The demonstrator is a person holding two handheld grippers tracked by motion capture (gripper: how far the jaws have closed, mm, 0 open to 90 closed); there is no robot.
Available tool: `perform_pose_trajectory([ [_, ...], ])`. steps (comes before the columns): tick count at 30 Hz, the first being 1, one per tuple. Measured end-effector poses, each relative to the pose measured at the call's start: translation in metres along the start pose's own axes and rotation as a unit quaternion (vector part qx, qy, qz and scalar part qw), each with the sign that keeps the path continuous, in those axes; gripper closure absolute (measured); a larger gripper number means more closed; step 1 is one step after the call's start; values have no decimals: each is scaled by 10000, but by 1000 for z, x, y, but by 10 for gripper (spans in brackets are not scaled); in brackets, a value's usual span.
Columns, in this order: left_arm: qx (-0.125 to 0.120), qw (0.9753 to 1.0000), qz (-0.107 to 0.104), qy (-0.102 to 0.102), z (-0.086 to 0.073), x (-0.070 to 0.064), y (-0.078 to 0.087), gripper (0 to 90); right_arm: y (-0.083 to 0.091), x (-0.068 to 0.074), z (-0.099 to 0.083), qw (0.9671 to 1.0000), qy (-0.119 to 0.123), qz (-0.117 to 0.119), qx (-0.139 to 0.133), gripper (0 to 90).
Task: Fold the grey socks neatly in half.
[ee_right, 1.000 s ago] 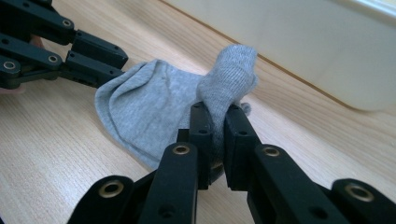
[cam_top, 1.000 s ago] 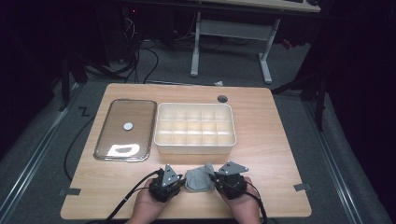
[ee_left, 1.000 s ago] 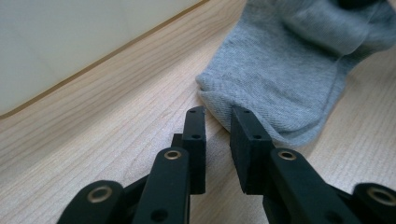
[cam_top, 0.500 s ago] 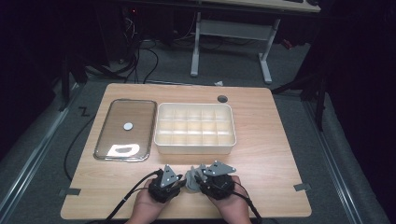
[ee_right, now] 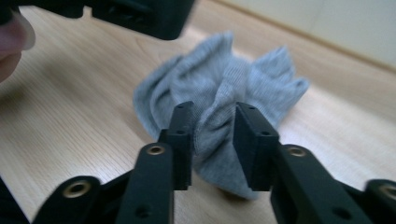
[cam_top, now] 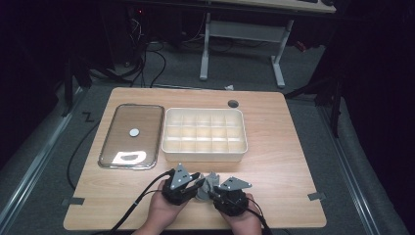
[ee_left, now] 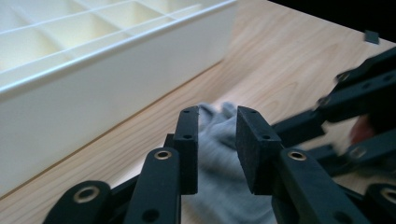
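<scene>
Near edge of the surface: grey sock bunched between both tongs, not yet in the white divided box; folding looks midway. Right tongs narrowed, clenched on a sock fold. Left tongs nearly closed, cloth between the pads; a firm pinch I cannot tell. Beyond: box compartments bare, clear lid lying beside it.
</scene>
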State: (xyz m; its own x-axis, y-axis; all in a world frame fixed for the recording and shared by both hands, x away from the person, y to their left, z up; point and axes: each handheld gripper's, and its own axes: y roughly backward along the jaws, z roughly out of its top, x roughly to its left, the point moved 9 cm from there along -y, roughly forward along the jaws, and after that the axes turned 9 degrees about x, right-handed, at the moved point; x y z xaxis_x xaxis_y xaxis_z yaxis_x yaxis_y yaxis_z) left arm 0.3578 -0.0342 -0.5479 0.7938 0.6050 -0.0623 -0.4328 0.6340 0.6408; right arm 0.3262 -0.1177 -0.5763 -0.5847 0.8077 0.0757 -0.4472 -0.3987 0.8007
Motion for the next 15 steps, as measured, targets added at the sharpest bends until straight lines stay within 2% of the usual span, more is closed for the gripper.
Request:
perform_pose_trajectory([
  [3,361,9992,94,-127,-11,-3,-12,718,-3,-2,-4,10000,-91,21,4,772],
  [6,520,9984,180,-141,-27,-3,-8,744,-3,-5,-6,9999,-101,26,-38,793],
  [7,520,9984,180,-141,-27,-3,-8,748,-4,-5,-6,9999,-102,36,-56,795],
  [8,586,9979,244,-151,-36,-2,-3,747,-3,-5,-6,9999,-121,41,-56,799],
  [10,575,9979,254,-142,-42,-1,1,744,-4,-5,-7,9999,-133,46,-76,803],
  [15,519,9984,189,-96,-48,-2,-2,756,-4,-4,-7,9999,-118,34,-114,818],
])
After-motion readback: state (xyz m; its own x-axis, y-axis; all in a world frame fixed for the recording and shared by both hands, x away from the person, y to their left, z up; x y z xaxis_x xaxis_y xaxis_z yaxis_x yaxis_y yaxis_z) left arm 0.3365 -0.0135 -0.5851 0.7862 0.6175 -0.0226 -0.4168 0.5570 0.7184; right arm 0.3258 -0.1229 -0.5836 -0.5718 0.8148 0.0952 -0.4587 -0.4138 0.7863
